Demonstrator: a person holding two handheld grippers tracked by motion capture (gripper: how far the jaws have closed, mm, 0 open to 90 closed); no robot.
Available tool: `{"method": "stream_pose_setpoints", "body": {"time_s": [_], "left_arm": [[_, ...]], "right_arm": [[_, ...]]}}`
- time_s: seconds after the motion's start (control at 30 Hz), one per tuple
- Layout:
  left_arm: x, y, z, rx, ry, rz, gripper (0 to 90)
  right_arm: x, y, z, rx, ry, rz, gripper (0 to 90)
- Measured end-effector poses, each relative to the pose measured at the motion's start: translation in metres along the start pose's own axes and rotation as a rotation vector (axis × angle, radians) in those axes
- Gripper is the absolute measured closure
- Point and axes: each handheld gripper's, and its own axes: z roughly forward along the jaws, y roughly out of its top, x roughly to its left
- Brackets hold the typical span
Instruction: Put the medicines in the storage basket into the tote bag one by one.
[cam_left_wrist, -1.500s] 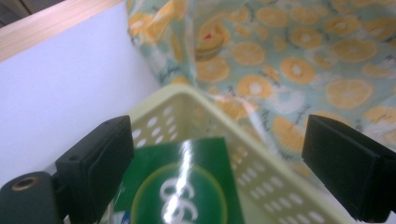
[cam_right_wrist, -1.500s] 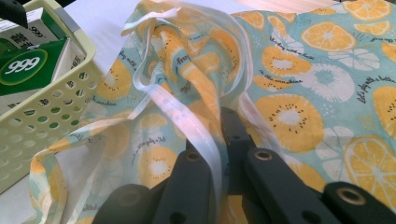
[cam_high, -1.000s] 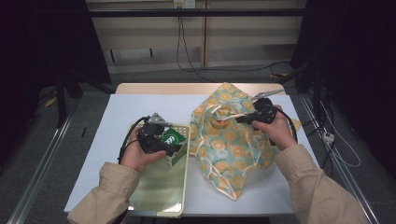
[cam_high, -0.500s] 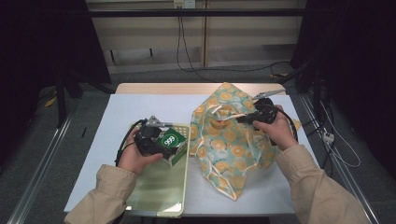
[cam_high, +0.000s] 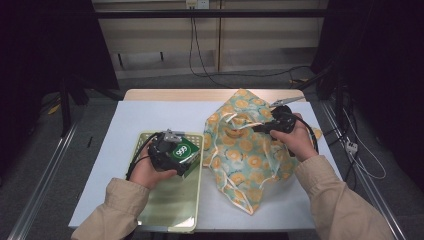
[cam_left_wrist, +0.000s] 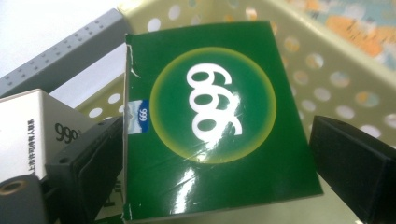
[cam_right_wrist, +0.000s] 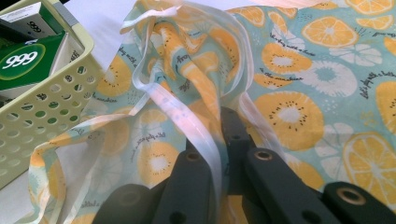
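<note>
Left gripper (cam_high: 186, 156) fingers clamped on green 999 box (cam_left_wrist: 205, 121), held over the yellow perforated basket (cam_high: 192, 210). Right gripper (cam_right_wrist: 219, 135) fingers pinched together on the fruit-print bag's (cam_high: 240, 155) white trim, on the bench (cam_high: 130, 120).

We see a glossy green cardboard box with a white 999 in a yellow-ringed circle (cam_high: 183, 150), tilted over the far end of a perforated pale yellow-green plastic basket (cam_high: 170, 210), at about eight o'clock on the table. At three o'clock from it lies a crumpled teal fabric bag printed with orange citrus slices (cam_high: 247, 160), its white-trimmed mouth (cam_right_wrist: 196, 116) raised.
</note>
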Motion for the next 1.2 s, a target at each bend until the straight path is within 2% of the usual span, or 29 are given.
{"method": "stream_pose_setpoints", "body": {"time_s": [0.13, 0.2, 0.27, 0.4, 0.5, 0.63, 0.7, 0.83, 1.0, 1.2], "left_arm": [[0.003, -0.002, 0.005, 0.024, -0.017, -0.032, 10.4], [0.003, -0.003, 0.004, 0.022, -0.003, -0.049, 12.2], [0.004, -0.002, 0.002, 0.019, -0.011, -0.058, 14.6], [0.005, -0.001, -0.004, 0.012, -0.038, -0.109, 16.0], [0.007, 0.001, -0.010, 0.013, -0.053, -0.132, 16.3], [0.009, 0.003, -0.020, -0.010, -0.071, -0.158, 16.6], [0.010, 0.004, -0.025, -0.007, -0.077, -0.157, 16.7], [0.012, 0.007, -0.031, -0.015, -0.091, -0.184, 16.8], [0.013, 0.013, -0.041, -0.019, -0.099, -0.186, 16.9], [0.015, 0.024, -0.058, -0.040, -0.094, -0.170, 16.9]], "right_arm": [[0.000, 0.000, -0.001, 0.001, 0.001, -0.003, 89.4], [0.000, 0.001, -0.001, -0.004, 0.002, -0.003, 89.4], [0.000, 0.000, -0.002, -0.003, 0.001, -0.001, 89.4], [0.001, 0.000, -0.001, -0.003, 0.001, -0.002, 89.4], [0.002, 0.001, 0.000, -0.003, 0.002, -0.003, 89.4], [0.002, 0.001, 0.000, -0.005, 0.003, -0.003, 89.4], [0.002, 0.001, 0.000, -0.003, 0.002, -0.003, 89.4], [0.003, 0.001, 0.000, -0.006, 0.004, -0.002, 89.4], [0.003, 0.001, 0.000, -0.002, 0.004, -0.001, 89.4], [0.003, 0.001, 0.000, -0.006, 0.007, 0.002, 89.4]]}}
